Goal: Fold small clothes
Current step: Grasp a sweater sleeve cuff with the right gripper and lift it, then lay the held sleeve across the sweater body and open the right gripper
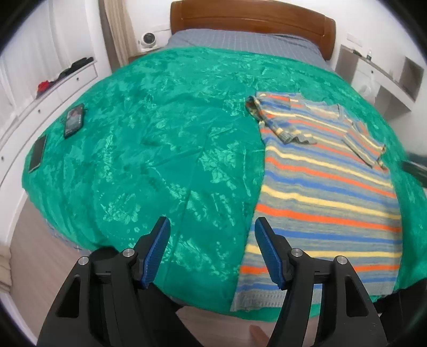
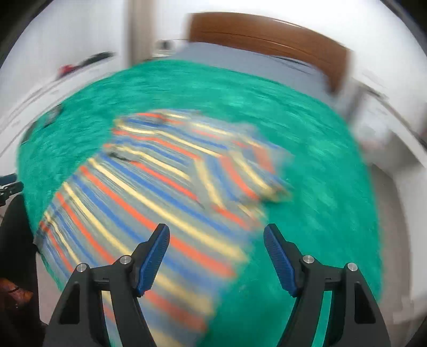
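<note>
A small striped sweater (image 1: 325,192) in grey, orange, blue and yellow lies flat on the green bedspread (image 1: 160,149), both sleeves folded in over the chest. My left gripper (image 1: 212,227) is open and empty, held above the bedspread just left of the sweater's hem. The right wrist view is motion-blurred: the sweater (image 2: 149,186) lies ahead and to the left, and my right gripper (image 2: 216,235) is open and empty above its right edge. A bit of the left gripper (image 2: 10,184) shows at the far left.
Two phones (image 1: 74,120) (image 1: 37,153) lie on the bedspread's left side. A wooden headboard (image 1: 253,21) stands at the far end. White drawers (image 1: 48,88) run along the left, a white shelf unit (image 1: 387,77) on the right. Floor (image 1: 34,256) shows below the bed's near edge.
</note>
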Motion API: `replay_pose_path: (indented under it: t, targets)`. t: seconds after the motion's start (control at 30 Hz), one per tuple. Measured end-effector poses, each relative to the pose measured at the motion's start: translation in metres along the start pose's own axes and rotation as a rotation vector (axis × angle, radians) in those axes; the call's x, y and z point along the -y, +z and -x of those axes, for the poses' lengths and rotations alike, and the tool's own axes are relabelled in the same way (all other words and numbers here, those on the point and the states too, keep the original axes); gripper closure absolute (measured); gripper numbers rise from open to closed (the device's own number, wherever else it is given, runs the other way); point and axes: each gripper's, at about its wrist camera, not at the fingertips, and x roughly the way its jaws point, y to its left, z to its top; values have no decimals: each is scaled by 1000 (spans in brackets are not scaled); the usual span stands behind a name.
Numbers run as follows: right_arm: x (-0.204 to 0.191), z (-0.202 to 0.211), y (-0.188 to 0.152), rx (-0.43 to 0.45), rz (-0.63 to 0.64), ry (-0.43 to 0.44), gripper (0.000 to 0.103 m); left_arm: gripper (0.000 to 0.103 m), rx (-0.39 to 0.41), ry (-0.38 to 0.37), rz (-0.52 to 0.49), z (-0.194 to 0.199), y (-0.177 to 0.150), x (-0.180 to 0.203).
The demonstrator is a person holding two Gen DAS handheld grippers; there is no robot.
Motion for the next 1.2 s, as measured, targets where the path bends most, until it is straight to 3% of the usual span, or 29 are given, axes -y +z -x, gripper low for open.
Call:
replay_pose_path:
  t: [0.13,0.2,0.27,0.37,0.47,0.63,0.77,0.87,1.0,1.2]
  targets:
    - [-12,-89,20,-60,82,44,36,33,-35,51,-6,-3,-11,-11]
    - [0,-128,19,-134,51,34,54,33,-62,74,5,-6,-15,-20]
    - [22,-141,19,-146,-57,49,96,33,-80,88,30,-9,-20,-31]
    - [77,-105,17,-67,-214,-26,96,33,-86,84,59,-14,-22,-41]
    - [156,-49,-4,-4,-378,-157,96,33,-95,69,72,-22,-20,-41]
    - [264,13,-74,-43,-646,-350,96,33,-85,30,56,-25,-13,-21]
    - [290,10,-124,-102,-834,-284,99,33,-92,13,22,-21,-12,-3]
    - [286,-5,-148,-133,-914,-257,99,33,-90,26,3,-15,-14,0]
    - [282,-14,-171,-133,-936,-272,100,33,-92,57,3,-9,-19,-7]
    - [280,-19,-168,-147,-887,-279,100,33,-112,90,-2,-10,-23,-18]
